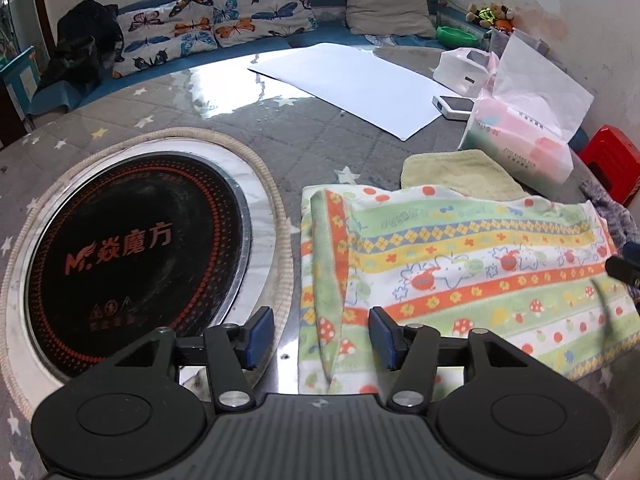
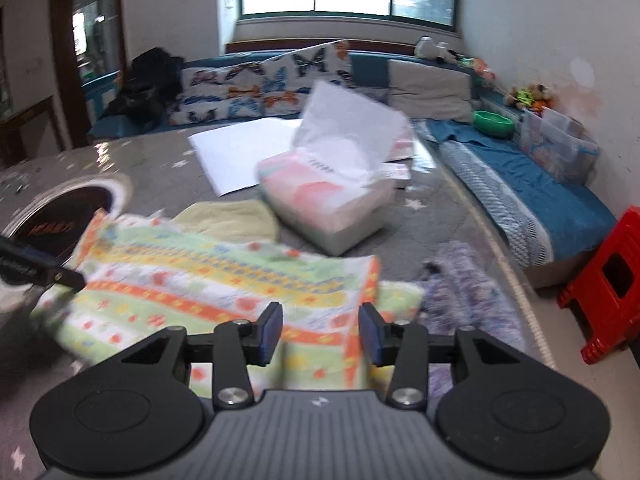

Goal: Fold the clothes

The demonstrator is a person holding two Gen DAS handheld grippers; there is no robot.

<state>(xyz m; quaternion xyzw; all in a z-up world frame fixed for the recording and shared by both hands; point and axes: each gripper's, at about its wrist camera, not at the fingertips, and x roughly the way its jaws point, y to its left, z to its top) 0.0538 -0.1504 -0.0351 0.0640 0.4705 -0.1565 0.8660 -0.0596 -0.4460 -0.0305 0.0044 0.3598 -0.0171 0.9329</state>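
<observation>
- Right gripper [image 2: 320,330] jaws apart above striped towel [image 2: 208,280], pads clear of it.
- Tissue pack [image 2: 328,200] behind towel; red stool [image 2: 612,280] far right.

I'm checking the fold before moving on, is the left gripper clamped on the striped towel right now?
No, the left gripper stands open, its blue pads apart, with the striped towel lying loose on the table below them.

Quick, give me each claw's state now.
Left claw: open, nothing gripped, above the patterned towel.
Right claw: open, nothing gripped, above the same towel.
</observation>
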